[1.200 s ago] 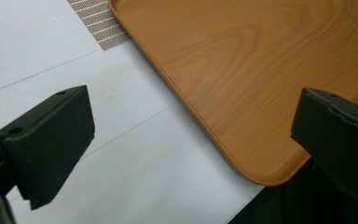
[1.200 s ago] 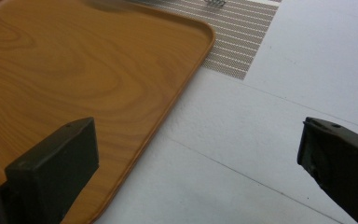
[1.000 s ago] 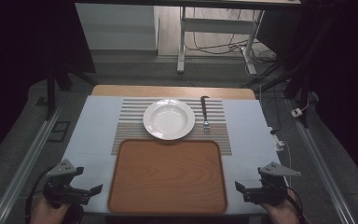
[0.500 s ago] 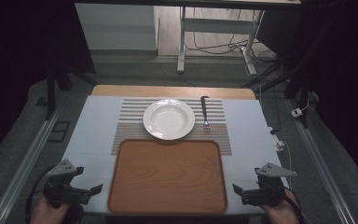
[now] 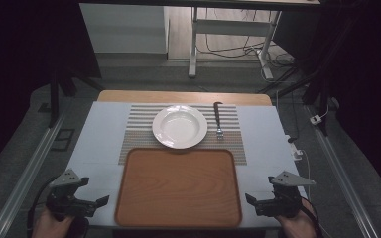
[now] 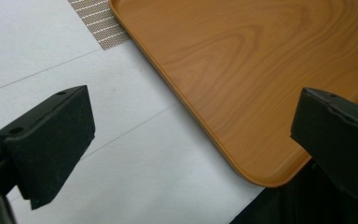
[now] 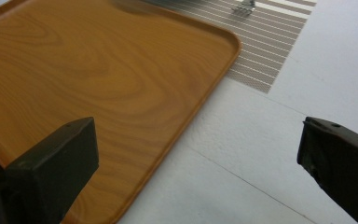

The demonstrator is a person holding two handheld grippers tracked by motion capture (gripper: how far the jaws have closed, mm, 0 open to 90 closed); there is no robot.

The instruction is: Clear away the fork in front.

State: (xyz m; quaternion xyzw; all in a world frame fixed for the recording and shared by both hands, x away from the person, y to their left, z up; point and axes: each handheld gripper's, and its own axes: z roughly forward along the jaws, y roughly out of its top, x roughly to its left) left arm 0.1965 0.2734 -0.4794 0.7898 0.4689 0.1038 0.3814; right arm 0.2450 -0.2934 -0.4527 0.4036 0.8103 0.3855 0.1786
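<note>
An empty brown wooden tray [image 5: 178, 186] lies at the table's front, in the middle. My left gripper [image 5: 98, 203] hovers just off the tray's front left corner, jaws pointing at it. My right gripper [image 5: 252, 202] mirrors it at the front right corner. In the left gripper view the left gripper [image 6: 191, 121] is wide open over the white table, the tray's corner [image 6: 261, 93] between its jaws. The right gripper [image 7: 198, 135] is open too, spanning the tray's edge [image 7: 121, 93] and bare table. Neither holds anything.
Behind the tray lies a striped placemat [image 5: 144, 124] with a white plate [image 5: 179, 126] and a fork [image 5: 219, 121] to the plate's right. The white table surface [image 5: 99, 144] surrounds them. Cables [image 5: 297, 148] trail off the right edge.
My right gripper has drifted slightly nearer the front edge and toward the tray. The left gripper has barely moved.
</note>
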